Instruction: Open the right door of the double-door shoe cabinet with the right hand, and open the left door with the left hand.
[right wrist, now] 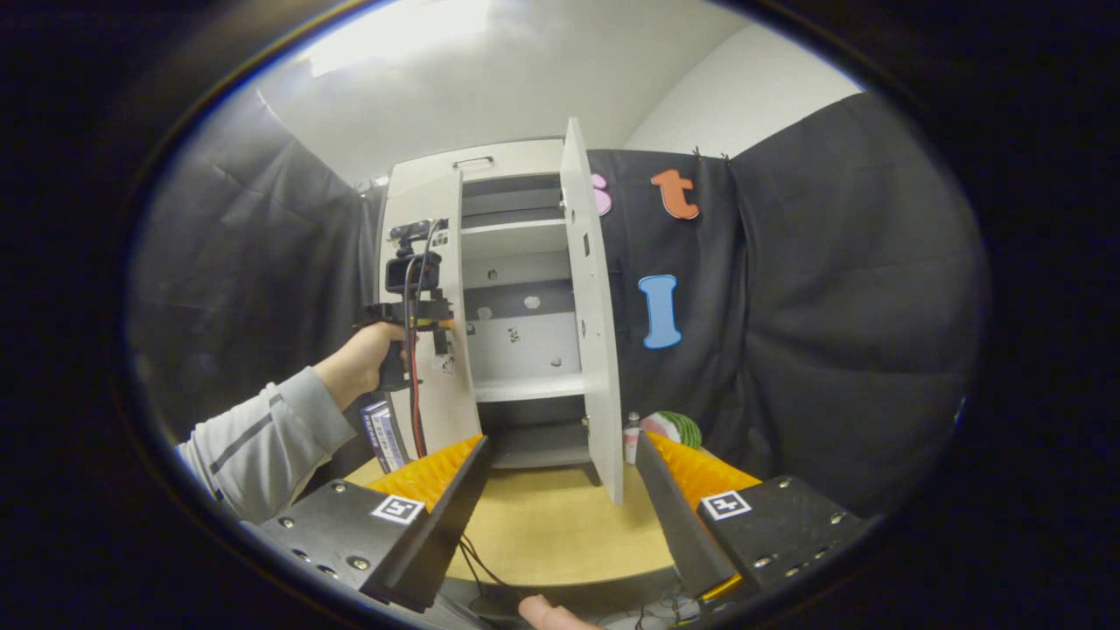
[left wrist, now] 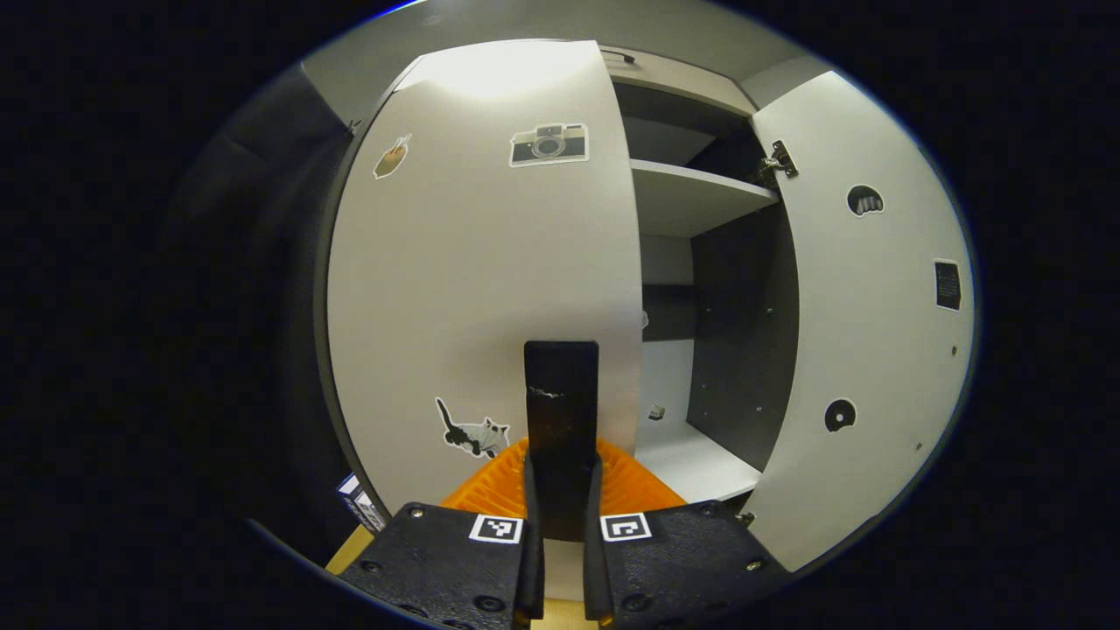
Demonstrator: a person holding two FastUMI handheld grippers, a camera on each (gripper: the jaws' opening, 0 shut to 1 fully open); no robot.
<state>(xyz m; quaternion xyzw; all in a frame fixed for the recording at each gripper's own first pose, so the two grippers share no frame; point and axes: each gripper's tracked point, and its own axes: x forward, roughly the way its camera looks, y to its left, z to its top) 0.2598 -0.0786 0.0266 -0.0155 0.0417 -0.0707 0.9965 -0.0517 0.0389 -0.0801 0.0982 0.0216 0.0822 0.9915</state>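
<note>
The white shoe cabinet (right wrist: 516, 289) stands on a wooden table. Its right door (left wrist: 875, 332) (right wrist: 595, 350) is swung wide open and shows bare shelves (left wrist: 691, 197). The left door (left wrist: 481, 289) (right wrist: 433, 262), with camera and cat stickers, stands partly open. My left gripper (left wrist: 562, 464) is shut on the black handle (left wrist: 561, 385) at that door's right edge. In the right gripper view the left gripper (right wrist: 418, 319) shows at the left door, held by a hand (right wrist: 367, 354) in a grey sleeve. My right gripper (right wrist: 560, 490) hangs open and empty, back from the cabinet, above the table.
The wooden table (right wrist: 542, 525) runs in front of the cabinet. Some books (right wrist: 382, 437) stand at the cabinet's left foot. A small bottle (right wrist: 632, 437) and a green striped round thing (right wrist: 675, 429) sit to its right. Cables (right wrist: 477, 564) trail off the table's near edge.
</note>
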